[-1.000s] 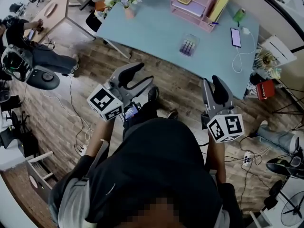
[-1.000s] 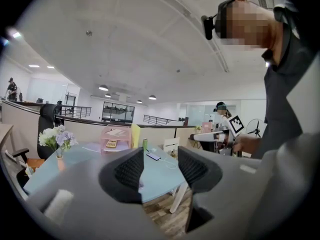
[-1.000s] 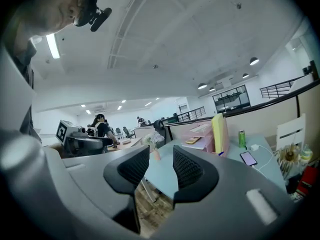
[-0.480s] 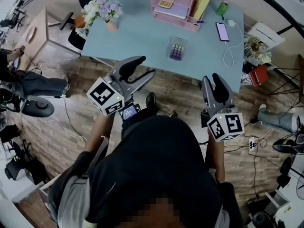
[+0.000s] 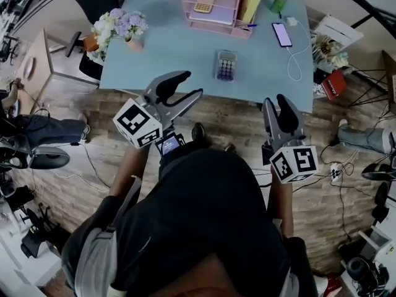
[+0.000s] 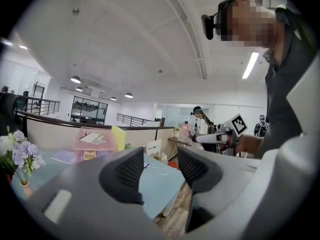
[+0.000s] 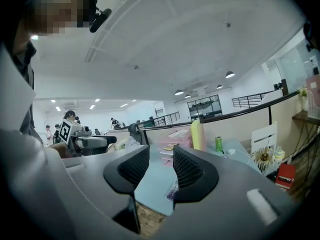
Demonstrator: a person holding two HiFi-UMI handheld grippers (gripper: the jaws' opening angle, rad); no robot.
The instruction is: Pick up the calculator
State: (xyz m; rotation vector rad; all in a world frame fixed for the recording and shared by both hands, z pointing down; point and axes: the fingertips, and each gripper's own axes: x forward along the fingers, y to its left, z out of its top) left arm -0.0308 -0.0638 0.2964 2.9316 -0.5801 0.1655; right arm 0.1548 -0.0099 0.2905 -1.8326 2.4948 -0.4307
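The calculator, grey with purple keys, lies flat on the light blue table, near its front edge. My left gripper is held open short of the table edge, to the left of the calculator and not touching it. My right gripper is also open, over the wooden floor, below and right of the calculator. Nothing is between either pair of jaws. In the right gripper view a sliver of the calculator shows between the open fingers. The left gripper view shows its gripper aimed at the table corner.
A pink desk organizer at the table's back holds a second, yellow calculator. A flower vase stands at the left. A phone with a white cable and a green bottle are on the right. Other people work nearby.
The table and calculator have shifted left and nearer in the head view as the person stepped closer. Both grippers stay open, held in much the same pose.
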